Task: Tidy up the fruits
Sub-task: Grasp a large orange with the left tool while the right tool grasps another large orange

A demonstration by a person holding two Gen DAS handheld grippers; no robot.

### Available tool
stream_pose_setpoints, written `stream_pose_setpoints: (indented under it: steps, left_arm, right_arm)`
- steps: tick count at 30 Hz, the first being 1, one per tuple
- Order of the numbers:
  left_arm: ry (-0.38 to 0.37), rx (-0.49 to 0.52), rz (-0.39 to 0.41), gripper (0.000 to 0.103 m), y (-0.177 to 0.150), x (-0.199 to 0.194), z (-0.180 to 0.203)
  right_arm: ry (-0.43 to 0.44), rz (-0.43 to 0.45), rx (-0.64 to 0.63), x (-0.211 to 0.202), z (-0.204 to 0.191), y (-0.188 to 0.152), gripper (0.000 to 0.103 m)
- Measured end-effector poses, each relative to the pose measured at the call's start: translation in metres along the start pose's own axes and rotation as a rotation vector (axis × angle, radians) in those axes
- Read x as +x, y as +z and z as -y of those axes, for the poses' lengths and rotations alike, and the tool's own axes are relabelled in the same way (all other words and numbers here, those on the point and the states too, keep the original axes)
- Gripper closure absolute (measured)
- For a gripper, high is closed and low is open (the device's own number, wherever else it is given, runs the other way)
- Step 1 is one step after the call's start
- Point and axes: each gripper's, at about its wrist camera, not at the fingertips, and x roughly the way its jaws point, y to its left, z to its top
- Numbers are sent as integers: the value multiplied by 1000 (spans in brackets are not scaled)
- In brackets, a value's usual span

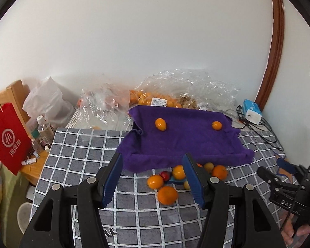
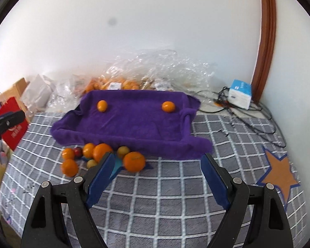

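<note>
A purple towel-lined tray (image 1: 186, 142) (image 2: 130, 124) lies on the grey checked cloth. Two small oranges (image 1: 160, 124) (image 1: 217, 125) rest on it near its far side, apart from each other. In front of the tray's near edge sits a loose pile of fruit: several oranges (image 1: 167, 194) (image 2: 134, 161), a red fruit (image 1: 165, 175) (image 2: 78, 150) and yellowish ones (image 2: 123, 150). My left gripper (image 1: 153, 159) hangs open above the cloth just short of the pile, nothing between its blue pads. My right gripper (image 2: 158, 157) is open wide and empty, right of the pile.
Crumpled clear plastic bags (image 1: 175, 95) (image 2: 155, 70) holding more fruit lie against the wall behind the tray. A blue-white box (image 2: 239, 95) with black cables sits back right. A red paper bag (image 1: 8, 136) stands left. An orange star (image 2: 279, 175) marks the cloth at right.
</note>
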Motion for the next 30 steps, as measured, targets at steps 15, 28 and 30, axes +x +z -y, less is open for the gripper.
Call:
stream_pose_setpoints:
  steps: [15, 28, 30]
  left_arm:
    - [20, -44, -80, 45, -47, 34, -18]
    - [-53, -114, -205, 48, -78, 71, -48]
    - [-53, -109, -193, 48, -81, 70, -47]
  right_arm:
    - [53, -106, 12, 50, 0, -28, 39]
    - [117, -157, -25, 112, -28, -31, 39]
    - [110, -149, -37, 119, -31, -28, 39]
